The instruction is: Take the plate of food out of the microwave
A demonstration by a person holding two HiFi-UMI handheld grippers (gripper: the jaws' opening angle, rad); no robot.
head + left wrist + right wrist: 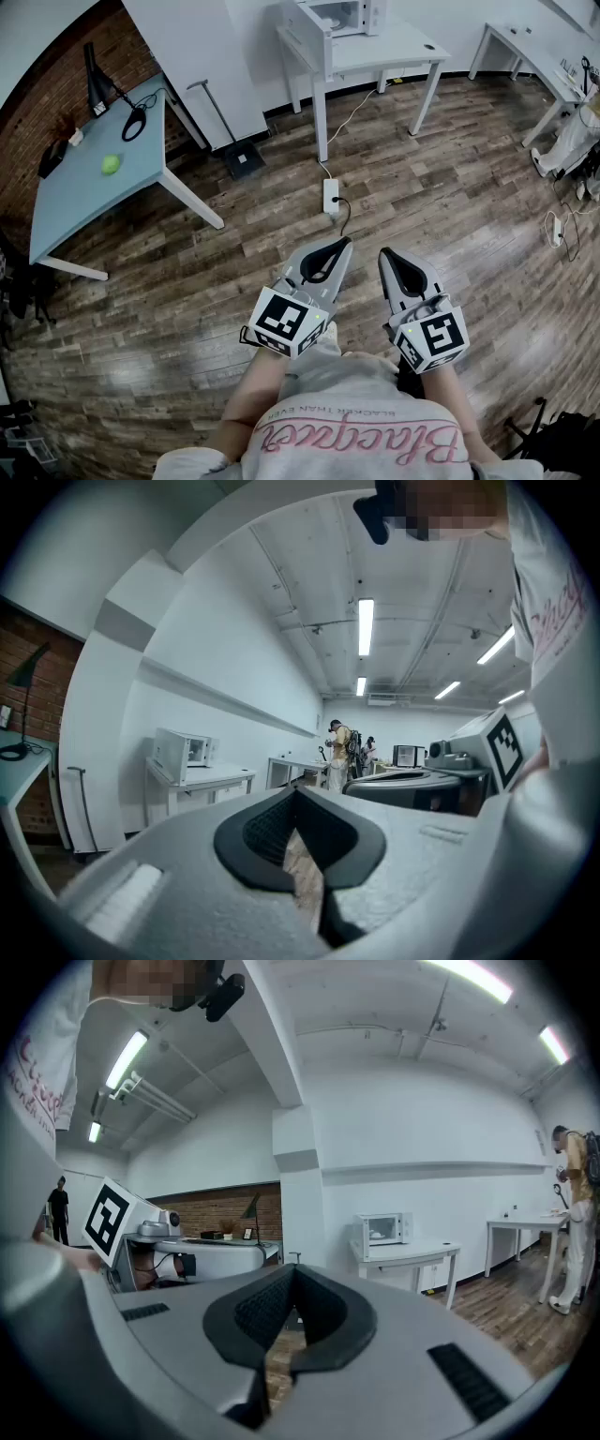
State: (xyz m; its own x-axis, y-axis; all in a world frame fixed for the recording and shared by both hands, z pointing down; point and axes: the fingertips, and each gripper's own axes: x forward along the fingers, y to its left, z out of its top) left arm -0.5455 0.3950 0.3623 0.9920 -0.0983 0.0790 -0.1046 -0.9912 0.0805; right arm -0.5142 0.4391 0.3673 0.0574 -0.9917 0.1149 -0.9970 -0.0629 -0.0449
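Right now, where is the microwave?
The microwave stands on a white table, top centre in the head view and right of centre in the right gripper view.

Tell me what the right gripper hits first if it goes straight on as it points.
Nothing close: the right gripper points over wooden floor. The first thing beyond looks like the white pillar, just left of the microwave table, though depth is hard to judge.

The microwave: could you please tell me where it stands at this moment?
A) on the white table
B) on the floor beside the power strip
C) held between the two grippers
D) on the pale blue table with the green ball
A: the microwave sits on top of the white table, at the far end of the room in the head view.
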